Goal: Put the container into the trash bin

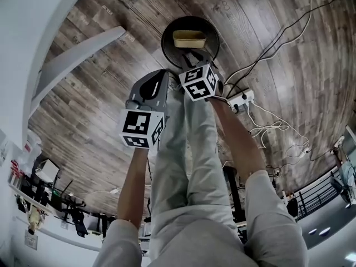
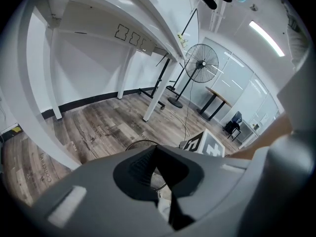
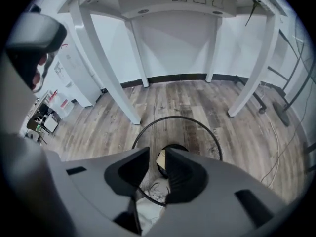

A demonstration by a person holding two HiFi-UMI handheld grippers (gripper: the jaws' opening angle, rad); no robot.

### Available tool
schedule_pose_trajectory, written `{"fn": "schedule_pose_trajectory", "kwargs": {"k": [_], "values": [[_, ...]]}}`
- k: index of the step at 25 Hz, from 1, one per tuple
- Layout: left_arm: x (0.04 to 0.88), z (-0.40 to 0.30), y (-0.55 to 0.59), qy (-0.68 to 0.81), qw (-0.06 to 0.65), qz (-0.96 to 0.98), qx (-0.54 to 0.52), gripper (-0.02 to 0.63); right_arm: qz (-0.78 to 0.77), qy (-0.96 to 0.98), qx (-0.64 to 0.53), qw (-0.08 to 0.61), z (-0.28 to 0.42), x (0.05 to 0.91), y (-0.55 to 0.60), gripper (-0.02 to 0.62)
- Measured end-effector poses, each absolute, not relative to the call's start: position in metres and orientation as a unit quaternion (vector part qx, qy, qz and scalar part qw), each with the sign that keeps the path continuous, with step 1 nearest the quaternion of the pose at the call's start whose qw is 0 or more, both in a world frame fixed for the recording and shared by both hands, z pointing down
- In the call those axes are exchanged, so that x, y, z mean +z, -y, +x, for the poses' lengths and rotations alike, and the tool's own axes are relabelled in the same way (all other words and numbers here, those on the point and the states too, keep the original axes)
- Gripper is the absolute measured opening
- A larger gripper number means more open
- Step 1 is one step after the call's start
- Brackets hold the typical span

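Over the trash bin [image 1: 164,40], right gripper [image 3: 157,163] points straight down, fingers released with a narrow gap, nothing held. Left gripper [image 2: 155,153] is beside it over the wood floor [image 1: 94,99], fingers clenched, empty. Container [image 1: 189,38] lies inside the bin.

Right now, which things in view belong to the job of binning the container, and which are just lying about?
Job in hand: trash bin; container, already lying inside it; right tool, open above the bin.

Lying about: power strip; cables; fan; table legs.
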State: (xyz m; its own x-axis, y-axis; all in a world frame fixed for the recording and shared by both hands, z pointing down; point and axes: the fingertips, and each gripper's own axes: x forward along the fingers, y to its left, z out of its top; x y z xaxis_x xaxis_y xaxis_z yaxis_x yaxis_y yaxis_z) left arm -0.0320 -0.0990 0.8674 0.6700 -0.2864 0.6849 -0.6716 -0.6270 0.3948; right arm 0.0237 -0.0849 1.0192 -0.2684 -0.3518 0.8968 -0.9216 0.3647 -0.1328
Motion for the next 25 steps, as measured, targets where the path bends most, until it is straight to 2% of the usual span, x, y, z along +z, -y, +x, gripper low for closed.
{"fn": "schedule_pose_trajectory", "kwargs": {"k": [4,9,25], "values": [[0.855,-0.029,0.099,0.282,0.327,0.854,0.292,0.011,0.456,0.716,0.352,0.394,0.025,0.992,0.08,0.059],[0.84,-0.028,0.098,0.284,0.322,0.855,0.29,0.011,0.458,0.722,0.36,0.373,0.027,0.96,0.07,0.018],[0.767,-0.041,0.102,0.314,0.302,0.858,0.272,0.011,0.525,0.729,0.35,0.267,0.042,0.814,0.065,0.014]]}}
